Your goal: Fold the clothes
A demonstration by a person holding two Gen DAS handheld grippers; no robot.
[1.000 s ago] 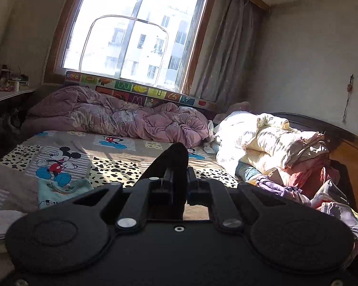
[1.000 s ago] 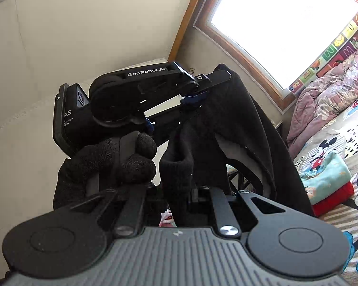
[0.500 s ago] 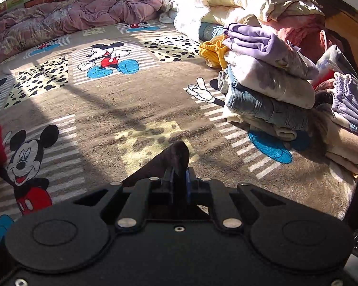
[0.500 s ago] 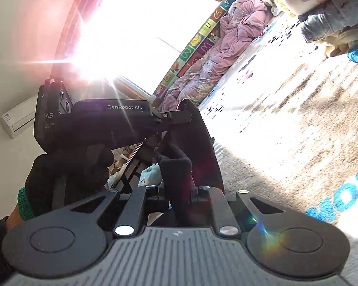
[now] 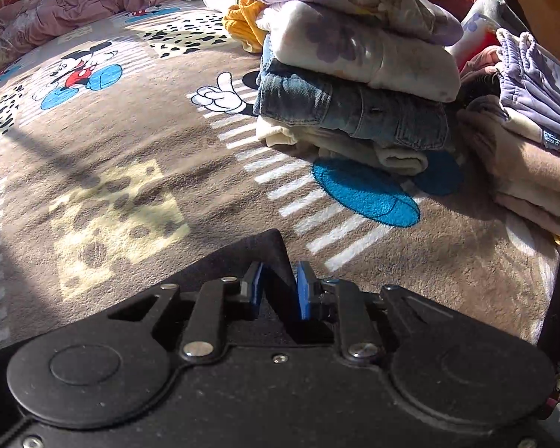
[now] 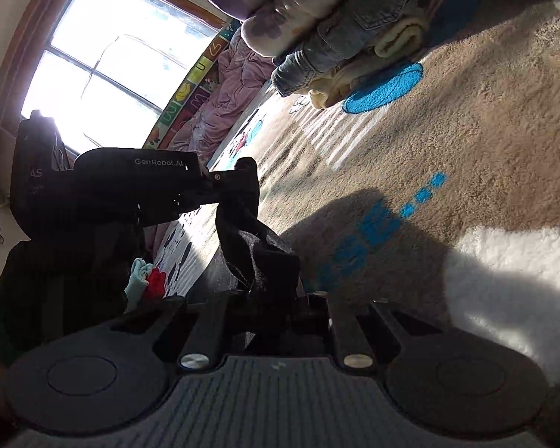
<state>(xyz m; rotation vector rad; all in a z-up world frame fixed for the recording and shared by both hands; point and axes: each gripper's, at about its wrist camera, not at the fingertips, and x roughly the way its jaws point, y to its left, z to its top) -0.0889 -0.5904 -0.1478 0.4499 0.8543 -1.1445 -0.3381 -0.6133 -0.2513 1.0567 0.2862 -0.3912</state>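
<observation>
A black garment lies low over the Mickey Mouse blanket on the bed. My left gripper has its blue pads parted a little, with the black cloth still between them. In the right wrist view the left gripper is at the left, at the garment's top edge. My right gripper is shut on another part of the black garment, which bunches up in front of it.
A stack of folded clothes with jeans stands at the right, with more piles beyond it. A pink duvet lies along the window side. Folded teal and red clothes sit at the left.
Both grippers have swung down from window height to just above the blanket, bringing the black garment with them. My left gripper's pads have parted a little.
</observation>
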